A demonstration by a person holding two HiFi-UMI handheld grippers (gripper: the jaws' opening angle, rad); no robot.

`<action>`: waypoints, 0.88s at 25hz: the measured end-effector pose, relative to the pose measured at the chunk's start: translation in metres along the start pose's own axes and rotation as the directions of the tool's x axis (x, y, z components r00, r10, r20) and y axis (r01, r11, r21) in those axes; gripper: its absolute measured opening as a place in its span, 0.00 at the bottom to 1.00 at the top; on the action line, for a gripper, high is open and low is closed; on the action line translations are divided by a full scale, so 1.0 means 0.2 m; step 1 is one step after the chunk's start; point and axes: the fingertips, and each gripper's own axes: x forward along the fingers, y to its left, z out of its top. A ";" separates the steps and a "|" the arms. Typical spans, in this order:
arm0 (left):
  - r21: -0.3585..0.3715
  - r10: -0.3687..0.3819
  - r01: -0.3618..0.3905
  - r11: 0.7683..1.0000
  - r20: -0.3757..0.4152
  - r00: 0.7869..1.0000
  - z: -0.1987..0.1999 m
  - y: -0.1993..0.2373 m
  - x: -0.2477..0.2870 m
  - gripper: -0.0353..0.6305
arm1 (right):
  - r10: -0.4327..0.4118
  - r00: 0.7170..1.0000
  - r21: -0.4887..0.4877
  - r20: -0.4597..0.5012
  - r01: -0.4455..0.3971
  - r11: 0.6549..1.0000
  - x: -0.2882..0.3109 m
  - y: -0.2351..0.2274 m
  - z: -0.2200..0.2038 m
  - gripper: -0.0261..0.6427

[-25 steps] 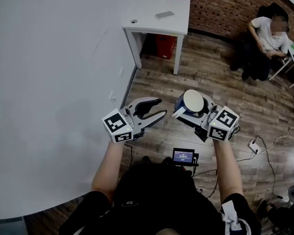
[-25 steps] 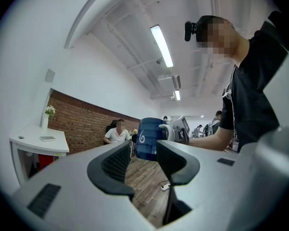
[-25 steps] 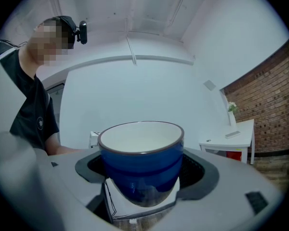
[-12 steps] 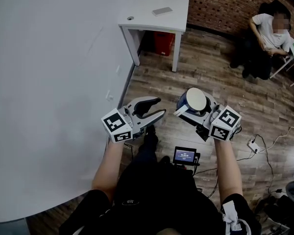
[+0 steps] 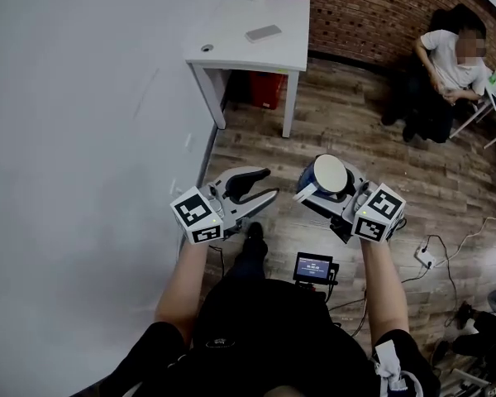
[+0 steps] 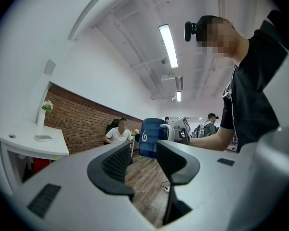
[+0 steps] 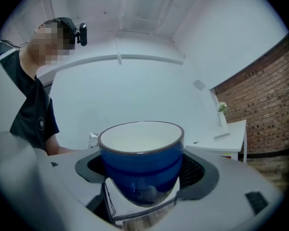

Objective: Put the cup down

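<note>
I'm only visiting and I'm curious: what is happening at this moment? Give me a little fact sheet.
who: a person with a hand-held tool in each hand
right tool: closed on a blue cup, white inside, held in the air above the wooden floor
left tool: jaws apart, nothing between them
cup set down: not yet
nearby: white table ahead; seated person by the brick wall

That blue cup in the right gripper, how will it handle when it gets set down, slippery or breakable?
The blue cup looks glazed and glossy, so probably rigid, slippery, and chippable if set down hard. Its body narrows toward the base, so the right gripper, closed on its sides, may let it slide. It looks empty, likely fairly light.
</note>
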 end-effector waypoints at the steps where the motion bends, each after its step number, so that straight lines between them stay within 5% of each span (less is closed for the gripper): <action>1: -0.004 -0.008 0.007 1.000 -0.006 1.000 0.03 0.10 0.03 0.30 | -0.006 1.000 0.004 0.000 0.006 1.000 0.05 -0.09 0.04 0.65; 15: -0.030 -0.068 0.067 0.997 -0.023 0.997 0.17 0.84 0.13 0.30 | -0.059 0.998 0.038 0.011 0.059 0.998 0.51 -0.66 0.24 0.65; 22: -0.041 -0.110 0.109 0.993 -0.013 0.994 0.27 1.42 0.16 0.30 | -0.111 0.994 0.044 0.023 0.110 0.993 0.90 -1.08 0.37 0.65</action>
